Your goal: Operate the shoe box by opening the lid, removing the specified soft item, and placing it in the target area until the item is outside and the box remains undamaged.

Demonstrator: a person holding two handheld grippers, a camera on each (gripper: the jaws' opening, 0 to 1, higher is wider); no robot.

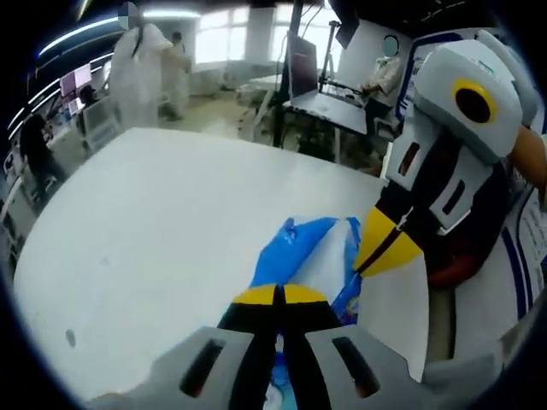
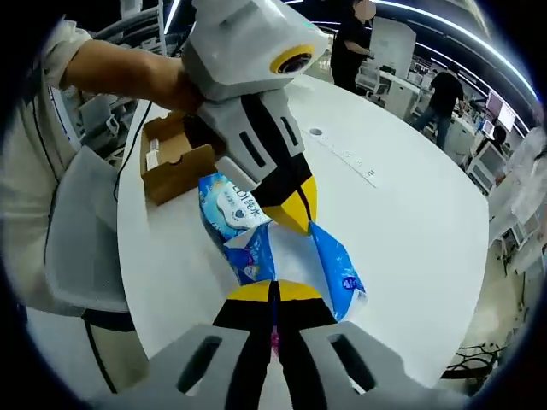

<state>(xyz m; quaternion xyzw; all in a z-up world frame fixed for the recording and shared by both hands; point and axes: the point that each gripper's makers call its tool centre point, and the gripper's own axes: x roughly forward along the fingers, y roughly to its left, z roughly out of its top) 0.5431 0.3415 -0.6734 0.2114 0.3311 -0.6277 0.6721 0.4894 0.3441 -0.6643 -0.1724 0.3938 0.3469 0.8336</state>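
Note:
A soft blue-and-white pack (image 2: 335, 266) is stretched above the white table (image 2: 410, 213), held between both grippers. My right gripper (image 2: 275, 292) is shut on its near end, the yellow tips pressed together. My left gripper (image 2: 292, 209), held by a hand, reaches in from above and pinches the pack's printed end. In the left gripper view my left gripper (image 1: 278, 295) is shut on the blue pack (image 1: 295, 243), and the right gripper (image 1: 389, 243) grips it from the right. The open brown cardboard box (image 2: 175, 158) sits behind the pack at the table's edge.
The white table (image 1: 171, 231) stretches wide to the left of the pack. A person's body and arm stand close by the box. Desks, chairs, monitors and several people fill the room beyond the table.

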